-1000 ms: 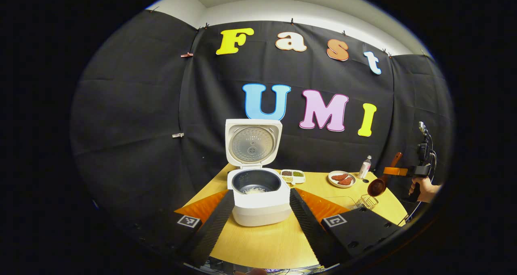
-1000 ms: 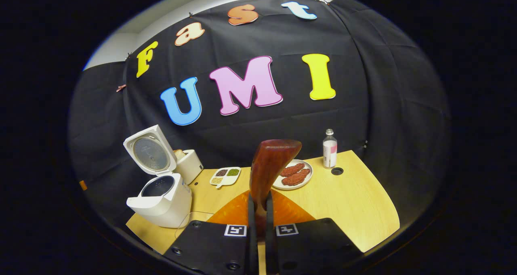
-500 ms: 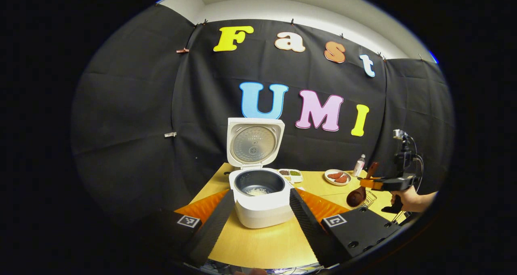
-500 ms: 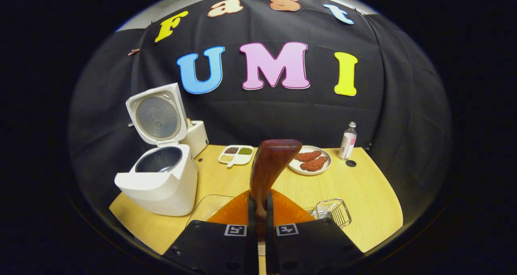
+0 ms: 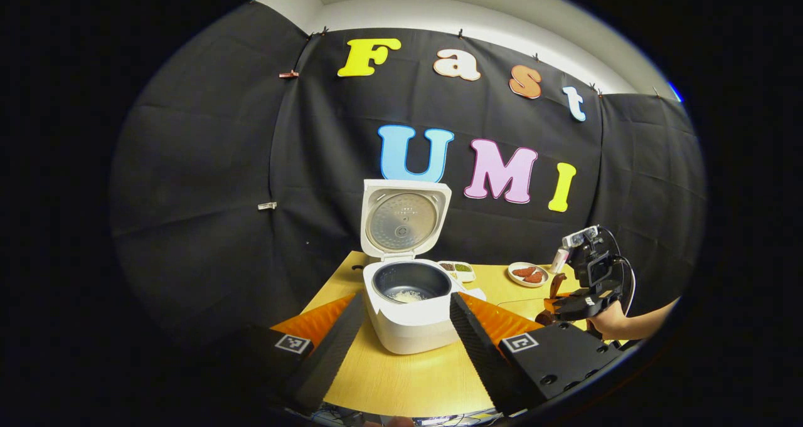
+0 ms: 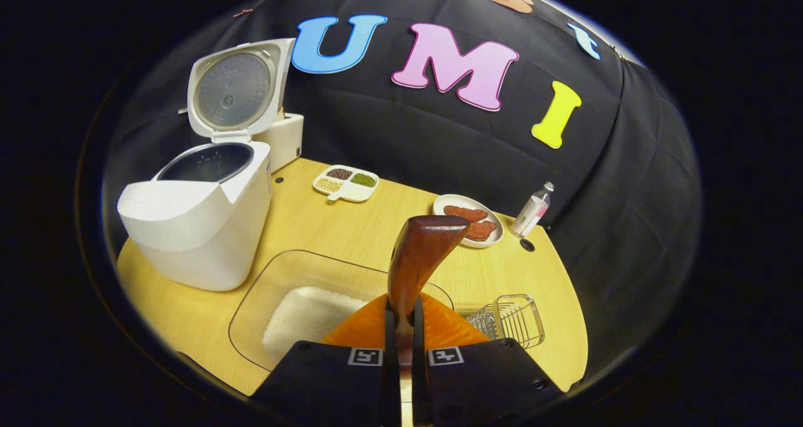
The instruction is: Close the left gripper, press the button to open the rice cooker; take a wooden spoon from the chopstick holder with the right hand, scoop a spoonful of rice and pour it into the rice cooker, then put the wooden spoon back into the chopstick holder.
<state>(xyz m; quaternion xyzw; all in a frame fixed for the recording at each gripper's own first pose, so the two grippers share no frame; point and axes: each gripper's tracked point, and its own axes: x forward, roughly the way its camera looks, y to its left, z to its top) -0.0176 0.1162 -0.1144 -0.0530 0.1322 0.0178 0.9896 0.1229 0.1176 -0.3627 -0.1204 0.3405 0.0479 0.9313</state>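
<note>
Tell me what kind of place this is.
Probably a staged kitchen corner in a recording booth, not a real home. A wooden table stands against a black cloth wall, carrying an open rice cooker, a tub of rice and a plate of food.

wooden spoon (image 6: pixel 417 261) lowered, right hand-held gripper (image 6: pixel 404 326) tipped down

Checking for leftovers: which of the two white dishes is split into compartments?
The sectioned dish nearer the rice cooker; the round plate is undivided.

Black cloth wall (image 5: pixel 207 163) pinned with clips, white wall and ceiling above (image 5: pixel 439 7), light wooden table (image 6: pixel 351 220)
</note>
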